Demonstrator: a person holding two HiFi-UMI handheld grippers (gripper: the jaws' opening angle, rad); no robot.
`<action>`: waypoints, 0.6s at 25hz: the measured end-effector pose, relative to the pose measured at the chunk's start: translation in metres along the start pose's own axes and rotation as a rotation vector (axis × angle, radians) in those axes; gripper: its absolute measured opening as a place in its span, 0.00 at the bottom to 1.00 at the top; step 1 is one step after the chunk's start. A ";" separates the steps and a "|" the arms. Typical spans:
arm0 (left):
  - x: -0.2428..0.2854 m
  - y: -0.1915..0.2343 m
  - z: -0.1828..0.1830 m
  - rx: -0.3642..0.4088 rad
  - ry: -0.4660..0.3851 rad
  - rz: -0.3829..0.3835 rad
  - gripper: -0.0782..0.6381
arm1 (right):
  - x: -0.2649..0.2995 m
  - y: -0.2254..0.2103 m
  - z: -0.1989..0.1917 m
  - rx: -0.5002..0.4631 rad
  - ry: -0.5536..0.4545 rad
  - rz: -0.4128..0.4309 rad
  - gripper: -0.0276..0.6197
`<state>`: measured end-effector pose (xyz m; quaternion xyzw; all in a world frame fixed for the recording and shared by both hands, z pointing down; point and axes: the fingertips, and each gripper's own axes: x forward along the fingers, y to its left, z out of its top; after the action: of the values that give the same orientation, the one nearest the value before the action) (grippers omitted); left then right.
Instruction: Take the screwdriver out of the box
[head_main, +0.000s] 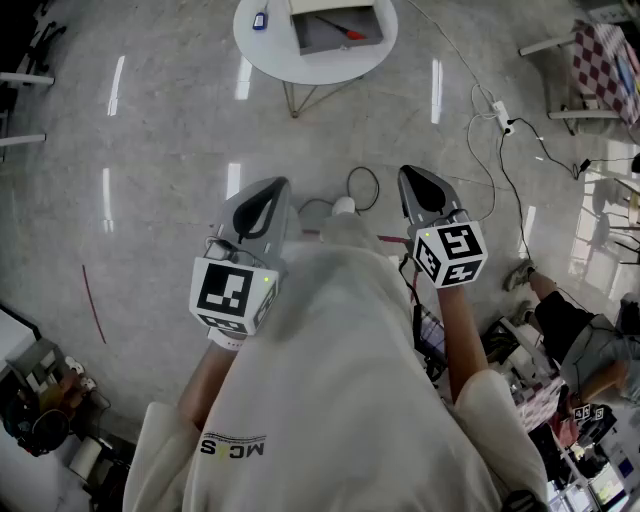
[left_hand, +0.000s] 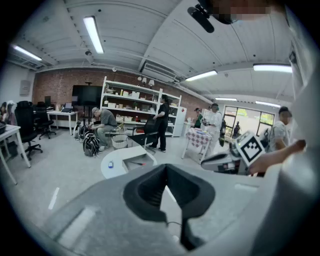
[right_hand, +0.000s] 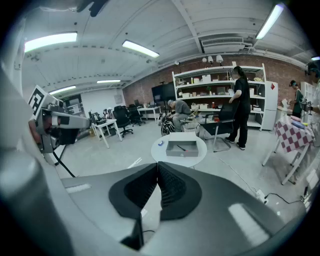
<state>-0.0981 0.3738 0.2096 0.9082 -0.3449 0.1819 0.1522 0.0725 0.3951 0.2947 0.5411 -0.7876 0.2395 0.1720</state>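
**Head view:** we hold the grey left gripper and grey right gripper over open polished floor. Far ahead, well apart from both, the round white table bears a grey open box holding the red-handled screwdriver.
**Left gripper view:** jaws closed, empty.
**Right gripper view:** jaws closed, empty; box beyond the tips.

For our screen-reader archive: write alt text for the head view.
Seen from above, a person holds the left gripper and right gripper out over a glossy floor, both shut and empty. Ahead stands a round white table bearing an open grey box with a red-handled screwdriver inside and a small blue object beside it.
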 end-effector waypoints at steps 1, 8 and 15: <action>0.002 -0.014 -0.001 -0.006 -0.009 0.009 0.11 | -0.012 -0.003 0.003 -0.014 -0.018 0.016 0.05; 0.014 -0.078 -0.005 -0.007 -0.026 0.039 0.11 | -0.071 -0.021 0.007 -0.059 -0.087 0.073 0.05; 0.036 -0.106 0.011 0.022 -0.034 0.052 0.11 | -0.091 -0.051 0.015 -0.011 -0.158 0.091 0.05</action>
<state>0.0015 0.4247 0.1992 0.9034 -0.3691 0.1741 0.1315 0.1525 0.4412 0.2439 0.5210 -0.8238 0.1993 0.1014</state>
